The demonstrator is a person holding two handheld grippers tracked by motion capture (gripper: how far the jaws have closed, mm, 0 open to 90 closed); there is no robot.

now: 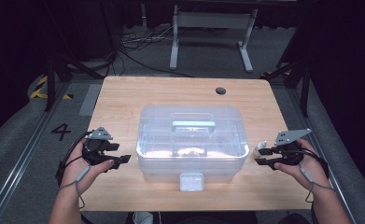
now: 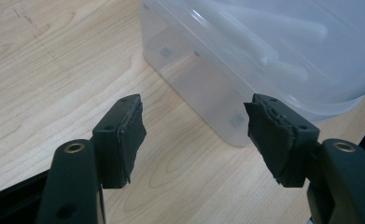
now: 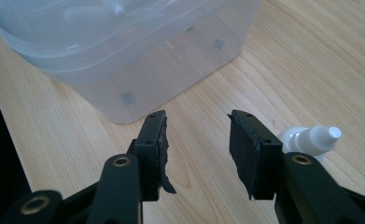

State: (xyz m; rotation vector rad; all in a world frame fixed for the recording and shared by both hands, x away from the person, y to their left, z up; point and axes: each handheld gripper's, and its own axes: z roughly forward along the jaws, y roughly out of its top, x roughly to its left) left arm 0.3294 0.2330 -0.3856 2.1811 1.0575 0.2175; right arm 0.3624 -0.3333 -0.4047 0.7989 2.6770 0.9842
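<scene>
Lidded box sits mid-table, handle on top of lid, latch on its 6 o'clock face. Your left gripper at box's 9 o'clock, just beside it, apart, jaws pointing toward its near corner. Your right gripper at box's 3 o'clock, near, not touching. Small bottle lies on table just beside right gripper, between it and box. Cable hole at 12 o'clock, beyond box.

One clear plastic box with one lid handle and one front latch. One small white bottle. Two grippers: left gripper, right gripper. One desk.
</scene>
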